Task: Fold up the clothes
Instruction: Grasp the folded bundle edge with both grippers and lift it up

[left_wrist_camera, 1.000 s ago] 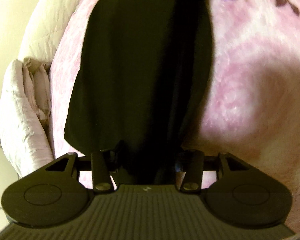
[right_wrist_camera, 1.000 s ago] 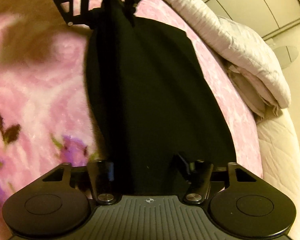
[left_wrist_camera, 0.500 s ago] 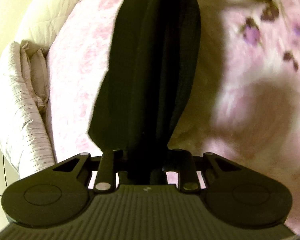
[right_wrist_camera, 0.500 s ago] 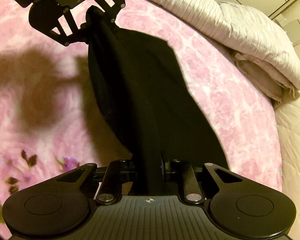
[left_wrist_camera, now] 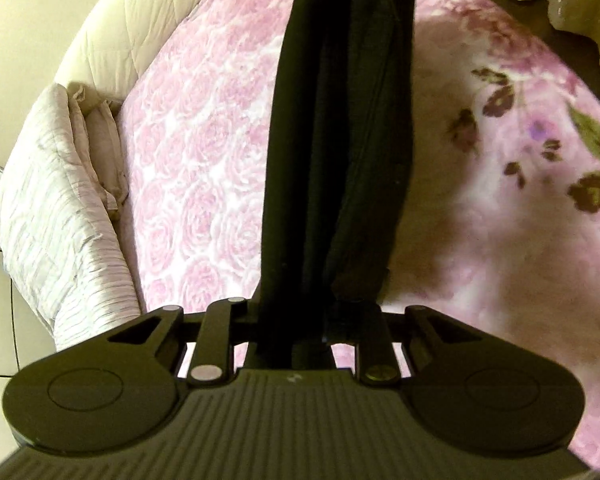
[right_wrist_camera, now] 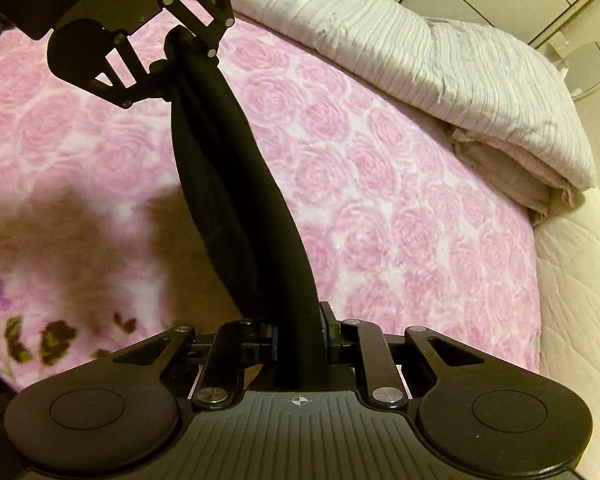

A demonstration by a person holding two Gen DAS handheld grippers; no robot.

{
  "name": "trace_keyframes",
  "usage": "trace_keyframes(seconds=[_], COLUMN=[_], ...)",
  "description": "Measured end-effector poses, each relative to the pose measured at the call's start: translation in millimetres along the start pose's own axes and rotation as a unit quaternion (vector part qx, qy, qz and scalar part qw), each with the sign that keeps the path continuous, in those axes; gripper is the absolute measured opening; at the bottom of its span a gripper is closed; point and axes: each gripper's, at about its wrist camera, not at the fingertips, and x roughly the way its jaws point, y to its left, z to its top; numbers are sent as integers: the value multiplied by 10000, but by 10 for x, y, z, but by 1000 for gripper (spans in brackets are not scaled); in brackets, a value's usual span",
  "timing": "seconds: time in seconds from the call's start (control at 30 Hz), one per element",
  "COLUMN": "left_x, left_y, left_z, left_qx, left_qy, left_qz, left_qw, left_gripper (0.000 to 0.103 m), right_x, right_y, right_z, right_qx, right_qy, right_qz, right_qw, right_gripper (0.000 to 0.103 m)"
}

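A black garment hangs stretched in the air between my two grippers, above a pink rose-patterned blanket. My left gripper is shut on one end of it. My right gripper is shut on the other end, and the garment runs from it up as a narrow bunched band to the left gripper at the top left of the right wrist view. The garment's far end leaves the top of the left wrist view.
The blanket covers a bed with a cream quilted mattress edge. A folded pale striped duvet and pillow lie along one side, also in the left wrist view. Purple flower prints mark the blanket's other part.
Both grippers have risen and lifted the garment off the blanket. It has drawn from a wide flat sheet into a narrow taut band. Both jaws have closed further on it.
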Motion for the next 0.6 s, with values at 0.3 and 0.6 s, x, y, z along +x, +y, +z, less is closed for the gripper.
trace_keyframes(seconds=[0.3, 0.6], left_x=[-408, -523], left_y=[-74, -67], left_z=[328, 1356], left_qx=[154, 173], left_qy=[-119, -128], left_qz=[39, -109], left_qw=[9998, 9997], left_gripper=[20, 20], right_x=[-462, -835], right_y=[120, -237], right_z=[-228, -1010], right_qx=[177, 529], right_qy=[-3, -86], right_qz=[-154, -49], right_qw=[9997, 9986], right_gripper=[17, 17])
